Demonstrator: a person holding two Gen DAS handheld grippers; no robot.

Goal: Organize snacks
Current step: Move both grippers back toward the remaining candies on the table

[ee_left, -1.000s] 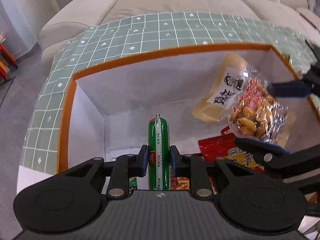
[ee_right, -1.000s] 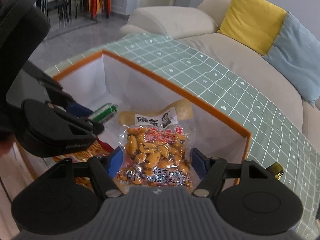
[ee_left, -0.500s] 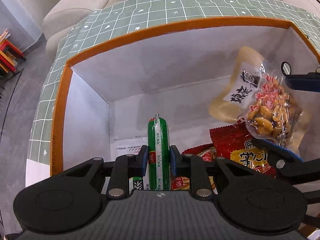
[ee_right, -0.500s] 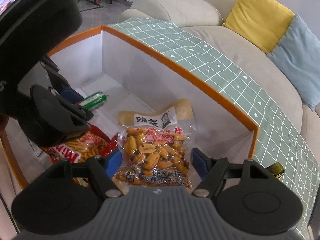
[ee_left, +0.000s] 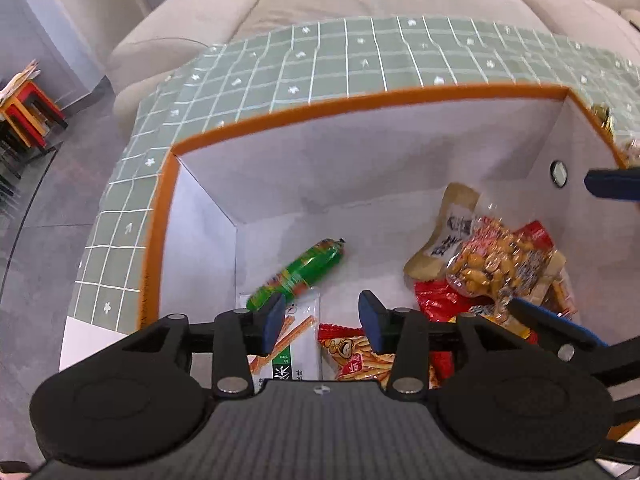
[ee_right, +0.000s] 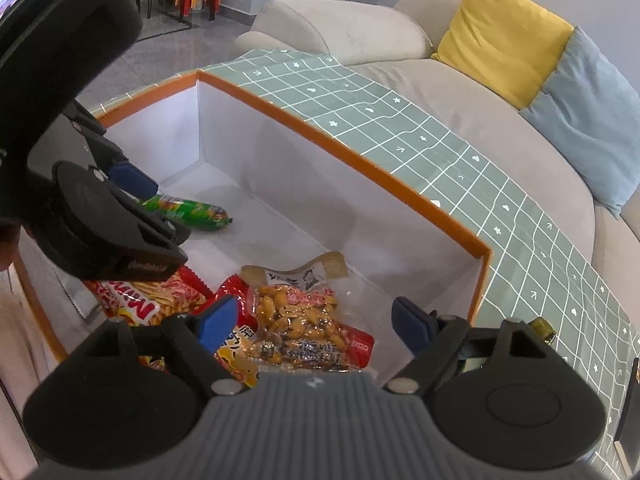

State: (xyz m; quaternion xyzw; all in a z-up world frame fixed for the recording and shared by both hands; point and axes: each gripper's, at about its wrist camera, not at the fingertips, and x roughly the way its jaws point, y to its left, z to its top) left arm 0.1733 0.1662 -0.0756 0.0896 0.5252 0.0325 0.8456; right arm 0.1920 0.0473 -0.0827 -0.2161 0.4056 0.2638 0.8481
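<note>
A white box with an orange rim (ee_left: 360, 100) (ee_right: 360, 160) holds the snacks. The green sausage stick (ee_left: 298, 272) (ee_right: 188, 210) lies loose on the box floor, tilted toward the left wall. My left gripper (ee_left: 322, 316) hangs above it with its jaws opening and nothing between them. The clear bag of yellow beans (ee_left: 496, 268) (ee_right: 300, 320) rests on a red packet (ee_left: 440, 296) at the right. My right gripper (ee_right: 312, 320) straddles the bean bag, jaws opening, pads clear of it.
A white and green packet (ee_left: 296, 344) and a red stick-snack bag (ee_left: 360, 360) (ee_right: 160, 296) lie near the front wall. The box sits on a green grid tablecloth (ee_left: 360, 52). A beige sofa (ee_right: 360, 28) with yellow and blue cushions stands behind.
My left gripper let go of the green sausage, which dropped onto the box floor and fell to the left. My right gripper's jaws spread wider around the bean bag.
</note>
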